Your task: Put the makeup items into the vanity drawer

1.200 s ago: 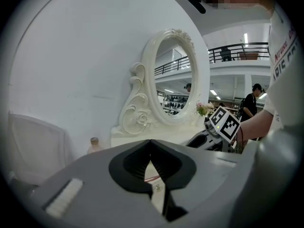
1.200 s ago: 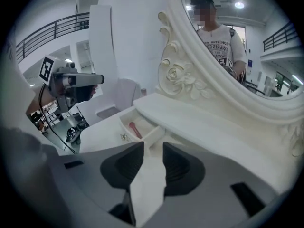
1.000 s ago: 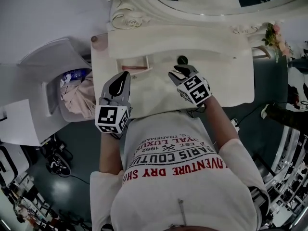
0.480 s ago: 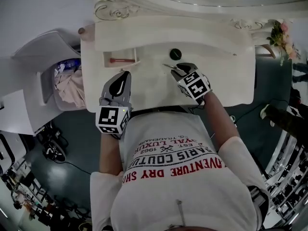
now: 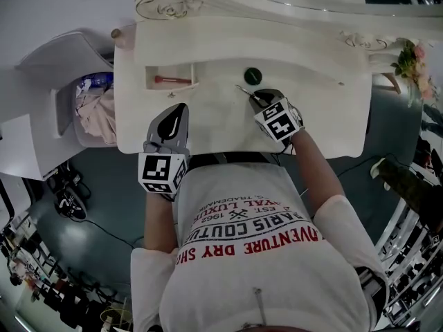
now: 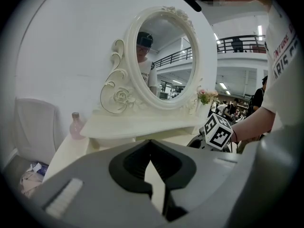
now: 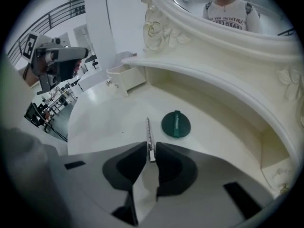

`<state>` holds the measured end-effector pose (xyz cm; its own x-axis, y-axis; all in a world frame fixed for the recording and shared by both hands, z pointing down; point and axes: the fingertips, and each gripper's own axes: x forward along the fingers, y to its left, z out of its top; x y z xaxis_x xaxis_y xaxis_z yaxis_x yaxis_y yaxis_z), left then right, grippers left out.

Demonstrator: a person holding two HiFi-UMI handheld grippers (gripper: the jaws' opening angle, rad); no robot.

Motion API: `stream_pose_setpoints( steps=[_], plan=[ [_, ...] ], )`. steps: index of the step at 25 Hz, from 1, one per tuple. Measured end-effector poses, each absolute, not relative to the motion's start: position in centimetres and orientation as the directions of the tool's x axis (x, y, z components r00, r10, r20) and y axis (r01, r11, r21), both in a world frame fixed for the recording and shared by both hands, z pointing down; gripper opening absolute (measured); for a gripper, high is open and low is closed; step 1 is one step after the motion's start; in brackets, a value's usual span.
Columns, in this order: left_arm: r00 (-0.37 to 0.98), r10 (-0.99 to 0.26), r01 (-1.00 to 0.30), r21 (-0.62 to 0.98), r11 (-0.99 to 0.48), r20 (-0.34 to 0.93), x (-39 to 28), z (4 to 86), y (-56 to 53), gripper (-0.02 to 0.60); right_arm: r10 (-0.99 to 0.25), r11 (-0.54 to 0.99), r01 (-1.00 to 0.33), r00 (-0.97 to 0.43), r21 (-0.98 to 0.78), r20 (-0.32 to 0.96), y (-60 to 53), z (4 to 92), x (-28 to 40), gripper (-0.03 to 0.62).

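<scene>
Right claw (image 7: 150, 151) pitched steeply down at worktop (image 5: 214, 126), jaws just closing, now pinching thin metal stick (image 7: 148, 129). Left claw (image 6: 151, 145) together, empty, near level over worktop edge.

1. Surface (image 5: 214, 116): smooth cream paint with a soft sheen.
2. Thin tool (image 7: 149, 137): bright, polished metal.
3. Round compact (image 7: 175, 124): dark green plastic, fairly matt.
4. Mirror frame (image 6: 121, 96): carved, cream, glossy finish.
</scene>
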<state>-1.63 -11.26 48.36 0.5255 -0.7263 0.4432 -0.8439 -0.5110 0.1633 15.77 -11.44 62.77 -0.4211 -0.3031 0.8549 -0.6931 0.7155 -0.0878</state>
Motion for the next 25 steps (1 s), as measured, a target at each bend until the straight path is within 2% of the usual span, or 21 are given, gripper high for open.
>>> stream_pose_setpoints(
  steps=[6, 12, 25],
  plan=[
    [0.521, -0.74, -0.848, 0.158, -0.506, 0.425, -1.9, 47.7, -11.3, 0.011, -0.316, 0.746, -0.665, -0.402, -0.037, 0.859, -11.5, 62.1, 15.7, 0.049],
    [0.514, -0.765, -0.853, 0.143, -0.501, 0.387, -3.2, 45.9, -11.6, 0.011, -0.354, 0.734, -0.677, -0.45, -0.054, 0.82, -12.1, 59.0, 13.7, 0.049],
    [0.513, -0.791, -0.853, 0.096, -0.513, 0.334, -10.3, 42.5, -13.5, 0.011, -0.429, 0.742, -0.67, -0.506, -0.027, 0.748, -15.9, 51.9, 4.3, 0.049]
  ],
)
